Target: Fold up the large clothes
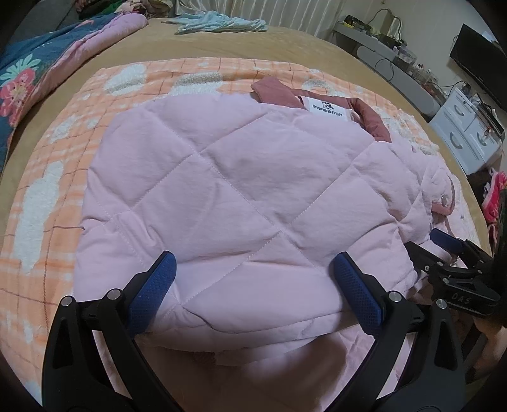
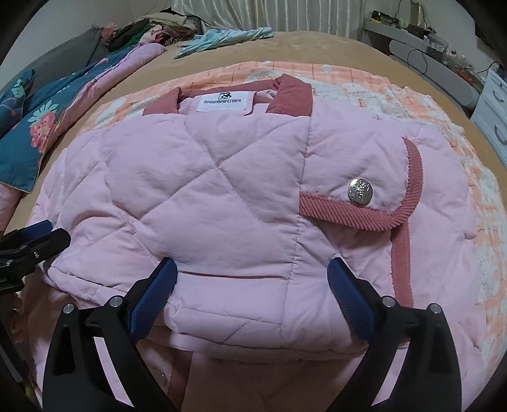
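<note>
A pale pink quilted jacket (image 1: 240, 190) lies folded on an orange checked blanket (image 1: 47, 177) on the bed. Its dark pink collar (image 1: 374, 120) with a white label points away from me. In the right wrist view the jacket (image 2: 206, 196) shows a pocket flap with a silver snap button (image 2: 359, 190) and dark pink corduroy trim. My left gripper (image 1: 253, 272) is open, its blue pads resting on the near folded edge. My right gripper (image 2: 252, 279) is open too, astride the near fold. The right gripper also shows at the right edge of the left wrist view (image 1: 450, 253).
A floral blue and pink quilt (image 1: 38, 73) lies at the left. A light blue garment (image 1: 218, 25) lies at the far end of the tan bed (image 1: 253, 44). A white drawer unit (image 1: 465, 130) and a cluttered shelf stand at the right.
</note>
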`<state>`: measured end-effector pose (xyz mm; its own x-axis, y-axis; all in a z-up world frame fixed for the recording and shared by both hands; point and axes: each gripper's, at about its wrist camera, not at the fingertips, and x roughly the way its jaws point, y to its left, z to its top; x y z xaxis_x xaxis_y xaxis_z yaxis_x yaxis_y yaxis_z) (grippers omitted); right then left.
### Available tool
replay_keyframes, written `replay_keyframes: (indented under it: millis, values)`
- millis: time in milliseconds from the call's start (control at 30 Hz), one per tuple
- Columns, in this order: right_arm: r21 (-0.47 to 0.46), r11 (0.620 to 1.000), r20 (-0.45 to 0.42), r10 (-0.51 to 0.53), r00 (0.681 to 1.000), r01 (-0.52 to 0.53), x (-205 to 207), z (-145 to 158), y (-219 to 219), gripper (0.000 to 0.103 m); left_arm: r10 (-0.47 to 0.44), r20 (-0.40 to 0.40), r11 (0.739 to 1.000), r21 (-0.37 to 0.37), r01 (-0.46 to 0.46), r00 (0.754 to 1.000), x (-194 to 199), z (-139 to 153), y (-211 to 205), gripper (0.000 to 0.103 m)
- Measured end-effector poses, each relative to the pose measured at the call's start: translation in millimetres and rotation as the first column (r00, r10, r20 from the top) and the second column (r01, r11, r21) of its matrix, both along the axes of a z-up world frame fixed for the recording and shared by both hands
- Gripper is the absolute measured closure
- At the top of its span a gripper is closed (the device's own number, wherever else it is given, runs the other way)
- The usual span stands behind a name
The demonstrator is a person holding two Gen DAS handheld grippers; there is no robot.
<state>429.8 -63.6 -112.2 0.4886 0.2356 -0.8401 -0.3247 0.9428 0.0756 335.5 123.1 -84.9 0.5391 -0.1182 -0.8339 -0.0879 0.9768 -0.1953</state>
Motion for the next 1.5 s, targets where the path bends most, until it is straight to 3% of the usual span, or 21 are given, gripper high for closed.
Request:
replay_keyframes:
  millis: [667, 933, 1500]
  values:
    - [0.063, 0.998, 0.016, -0.027, 0.999, 0.026, -40, 29, -18, 0.005, 0.023, 0.022, 0.998, -0.066, -0.022, 0.999, -34, 32, 3, 0.009]
    - [0.129, 0.99, 0.015, -0.057, 0.998, 0.055, -60, 46, -32, 0.004, 0.032, 0.034, 0.996, -0.08, -0.029, 0.999, -46, 40, 8, 0.009]
    - [0.172, 0.983, 0.088, -0.076, 0.993, 0.06, -98, 94, -49, 0.004, 0.012, 0.136, 0.997, -0.076, -0.002, 0.991, -80, 87, 3, 0.009]
